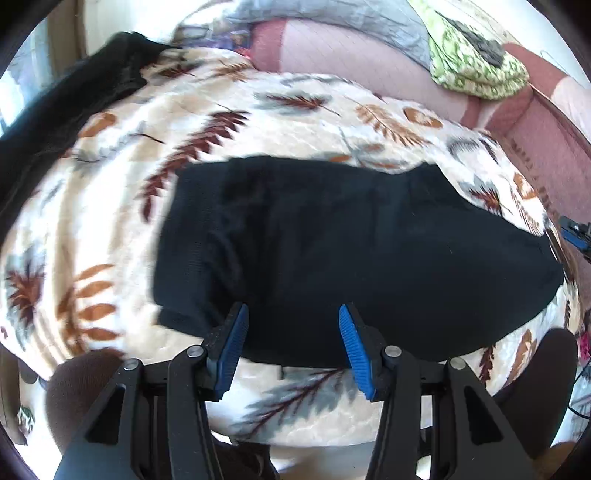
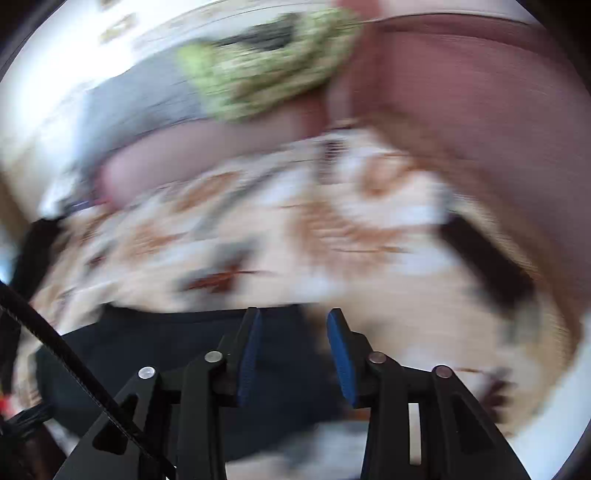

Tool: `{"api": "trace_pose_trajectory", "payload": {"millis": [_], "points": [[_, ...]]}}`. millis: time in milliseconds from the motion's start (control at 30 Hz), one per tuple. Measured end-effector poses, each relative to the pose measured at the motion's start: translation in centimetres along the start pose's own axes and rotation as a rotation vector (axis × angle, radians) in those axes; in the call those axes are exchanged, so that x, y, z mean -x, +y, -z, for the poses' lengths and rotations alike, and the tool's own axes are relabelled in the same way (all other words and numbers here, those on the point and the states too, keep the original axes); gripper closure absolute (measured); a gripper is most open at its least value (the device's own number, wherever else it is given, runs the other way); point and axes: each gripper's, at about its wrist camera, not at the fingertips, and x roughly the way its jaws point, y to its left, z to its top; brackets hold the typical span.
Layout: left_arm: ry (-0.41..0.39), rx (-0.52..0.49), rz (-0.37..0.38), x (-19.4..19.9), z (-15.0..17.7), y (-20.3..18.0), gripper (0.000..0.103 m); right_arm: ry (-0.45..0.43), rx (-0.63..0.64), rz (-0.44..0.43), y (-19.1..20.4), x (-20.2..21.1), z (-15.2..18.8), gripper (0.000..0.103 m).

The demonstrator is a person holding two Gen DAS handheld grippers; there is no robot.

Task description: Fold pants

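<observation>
Lying flat on a cream blanket [image 1: 325,122] with a feather print: 1 pair of black pants [image 1: 351,251], folded into a compact block, near the blanket's front edge. Left gripper [image 1: 293,347]: jaws apart, nothing between the blue pads [image 1: 232,350], tips over the pants' near edge. Right gripper [image 2: 293,354]: jaws apart, empty, above the pants' corner (view heavily blurred). Behind: pink sofa [image 1: 369,66], green patterned cloth [image 1: 476,66], grey cloth [image 1: 332,18], another black garment [image 1: 74,92] at far left
</observation>
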Motion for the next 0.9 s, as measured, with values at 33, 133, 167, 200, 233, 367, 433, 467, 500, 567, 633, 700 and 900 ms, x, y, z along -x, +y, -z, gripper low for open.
{"api": "trace_pose_trajectory", "payload": {"millis": [33,133,167,200,233,367,433,467,500,567,633,700,900], "points": [[-0.012,0.018,-0.001,0.6,-0.1,0.6,0.053,0.035,0.022,-0.084,2.2,-1.0,0.0,0.06],[-0.035,0.065,-0.045,1.7,-0.1,1.8,0.049,0.153,0.096,-0.311,9.7,-4.5,0.3,0.06],[-0.041,0.074,-0.053,2.0,-0.1,2.1,0.049,0.189,0.128,-0.374,12.5,-5.8,0.7,0.06],[-0.046,0.083,-0.06,2.2,0.0,2.5,0.048,0.217,0.169,-0.419,15.4,-6.9,1.1,0.06],[-0.046,0.091,-0.067,2.3,0.0,2.7,0.048,0.248,0.213,-0.45,17.6,-8.3,1.2,0.06],[-0.046,0.126,-0.1,2.7,0.4,4.0,0.048,0.382,0.292,-0.449,23.6,-15.5,1.9,0.06],[-0.045,0.154,-0.1,2.9,0.5,4.8,0.047,0.391,0.306,-0.371,24.4,-18.4,1.5,0.062],[-0.042,0.169,-0.097,3.0,0.5,5.2,0.046,0.38,0.308,-0.36,24.6,-19.3,1.0,0.063],[-0.038,0.182,-0.095,3.0,0.5,5.6,0.046,0.367,0.304,-0.362,24.5,-19.6,0.5,0.063],[-0.031,0.195,-0.097,2.9,0.4,5.9,0.043,0.294,0.318,-0.274,24.4,-19.0,-0.7,0.06],[-0.022,0.186,-0.103,2.7,0.2,5.7,0.043,0.232,0.32,-0.251,23.7,-17.4,-1.5,0.056],[-0.019,0.162,-0.105,2.5,-0.3,5.2,0.043,0.201,0.295,-0.282,22.2,-15.2,-1.9,0.052],[-0.025,0.117,-0.077,0.3,-3.1,3.8,0.037,0.184,0.255,-0.341,18.5,-9.8,0.6,0.045]]}}
